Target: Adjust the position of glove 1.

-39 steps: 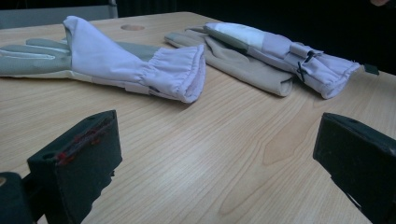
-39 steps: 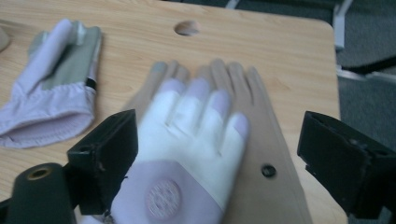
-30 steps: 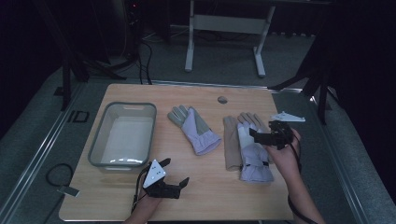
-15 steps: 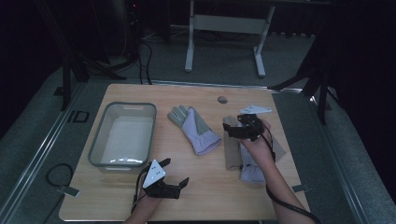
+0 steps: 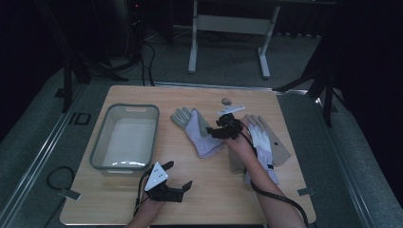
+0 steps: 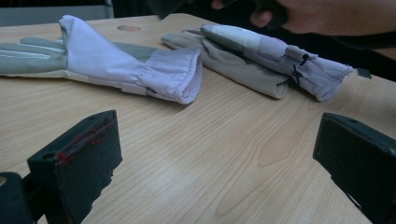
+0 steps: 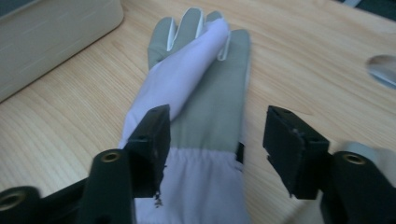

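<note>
gloves: two, soft grey-and-lilac fabric, left glove (image 5: 197, 130), right glove (image 5: 263, 145)
right gripper (image 7: 215, 140): jaws closing, straddling left glove, not yet pressing
left gripper (image 5: 183, 187): jaws apart, empty

My right forearm (image 5: 252, 156) covers much of the right glove (image 5: 271, 147) in the high view. In the right gripper view the bottom edge cuts off the left glove (image 7: 201, 107) at its cuff. The small round thing (image 5: 226, 100) beyond is too small to tell.

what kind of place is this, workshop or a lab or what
Probably a recording lab or studio: a lone wooden table on grey carpet, dark surroundings with a metal stand behind, and cables trailing over the floor.
</note>
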### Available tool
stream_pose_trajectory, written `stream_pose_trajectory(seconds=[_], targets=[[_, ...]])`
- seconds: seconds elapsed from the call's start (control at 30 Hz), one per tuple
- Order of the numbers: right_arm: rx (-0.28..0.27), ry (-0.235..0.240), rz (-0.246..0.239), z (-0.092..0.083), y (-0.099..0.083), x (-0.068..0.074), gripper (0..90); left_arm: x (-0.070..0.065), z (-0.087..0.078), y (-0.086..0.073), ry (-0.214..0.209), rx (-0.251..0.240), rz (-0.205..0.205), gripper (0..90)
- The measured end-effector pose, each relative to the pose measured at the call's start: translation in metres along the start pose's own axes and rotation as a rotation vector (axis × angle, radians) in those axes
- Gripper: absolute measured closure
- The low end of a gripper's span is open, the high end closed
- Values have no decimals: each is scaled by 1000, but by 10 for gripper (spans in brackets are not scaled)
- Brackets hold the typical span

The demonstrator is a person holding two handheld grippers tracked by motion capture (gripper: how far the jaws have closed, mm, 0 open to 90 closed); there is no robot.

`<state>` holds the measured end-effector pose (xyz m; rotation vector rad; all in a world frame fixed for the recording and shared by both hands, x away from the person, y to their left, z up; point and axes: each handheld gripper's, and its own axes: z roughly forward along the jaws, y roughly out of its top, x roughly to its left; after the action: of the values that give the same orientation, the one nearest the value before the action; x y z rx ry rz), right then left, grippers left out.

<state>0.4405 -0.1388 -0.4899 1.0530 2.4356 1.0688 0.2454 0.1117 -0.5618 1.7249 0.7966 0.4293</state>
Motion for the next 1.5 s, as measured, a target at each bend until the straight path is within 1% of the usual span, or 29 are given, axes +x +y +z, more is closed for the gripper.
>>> stream_pose_trajectory(seconds=[0.03,0.07,0.13,0.23,0.33,0.37,0.43,0.53,0.57,0.6,0.63,0.67,0.7,0.73,0.77,0.8,0.83,0.87,0.9,0.93,0.97,1.0,1.1,1.13,1.33,1.37,1.43,1.47,1.5], targets=[[0,0,0,0,0,0,423,0,0,0,0,0,-1,10],[15,3,-16,9,2,2,455,0,0,0,-2,0,-2,10],[23,10,-25,13,3,2,456,0,0,0,-2,0,-3,10],[44,10,-52,28,7,4,507,1,0,0,-8,-1,-6,10],[58,14,-61,37,9,4,511,0,0,0,-10,1,-1,10],[58,14,-61,37,9,4,511,0,0,0,-10,1,-1,10],[84,5,-81,46,8,6,515,-1,0,0,-9,1,3,10],[118,-8,-89,55,5,5,541,0,0,0,-12,3,-3,10],[118,-8,-89,55,5,5,541,0,0,0,-12,3,-3,10],[141,-8,-97,62,1,4,547,0,0,0,-13,3,-3,10],[141,-8,-97,62,1,4,547,0,0,0,-13,3,-3,10],[145,7,-80,64,-1,2,560,0,0,0,-13,2,-3,10],[145,7,-80,64,-1,2,560,0,0,0,-13,2,-3,10],[146,13,-78,65,-3,1,594,0,0,0,-14,2,-4,10],[146,13,-78,65,-3,1,594,0,0,0,-14,2,-4,10],[148,19,-68,66,-4,1,665,0,0,0,-14,4,-3,10],[148,19,-68,66,-4,1,665,0,0,0,-14,4,-3,10],[150,26,-70,66,-3,1,759,0,0,0,-14,3,-3,10],[150,26,-70,66,-3,1,759,0,0,0,-13,3,-3,10],[157,24,-47,65,-2,1,839,0,0,0,-13,3,-3,10],[157,24,-47,65,-2,1,839,0,0,0,-13,3,-2,10],[164,24,-6,64,-1,3,868,0,1,0,-13,4,-4,10],[163,21,9,64,-1,3,874,0,0,0,-14,4,-9,10],[148,16,39,61,-2,5,879,0,0,0,-13,4,-9,10],[79,-16,118,44,-6,14,884,0,1,0,-12,4,-11,10],[66,-28,129,40,-6,16,884,1,1,0,-12,4,-12,10],[32,-33,181,29,-6,18,884,1,0,0,-13,3,-12,10],[21,-38,189,24,-6,21,884,1,0,0,-13,3,-12,10],[5,-64,203,15,-5,25,884,0,0,0,-12,5,-8,10]])
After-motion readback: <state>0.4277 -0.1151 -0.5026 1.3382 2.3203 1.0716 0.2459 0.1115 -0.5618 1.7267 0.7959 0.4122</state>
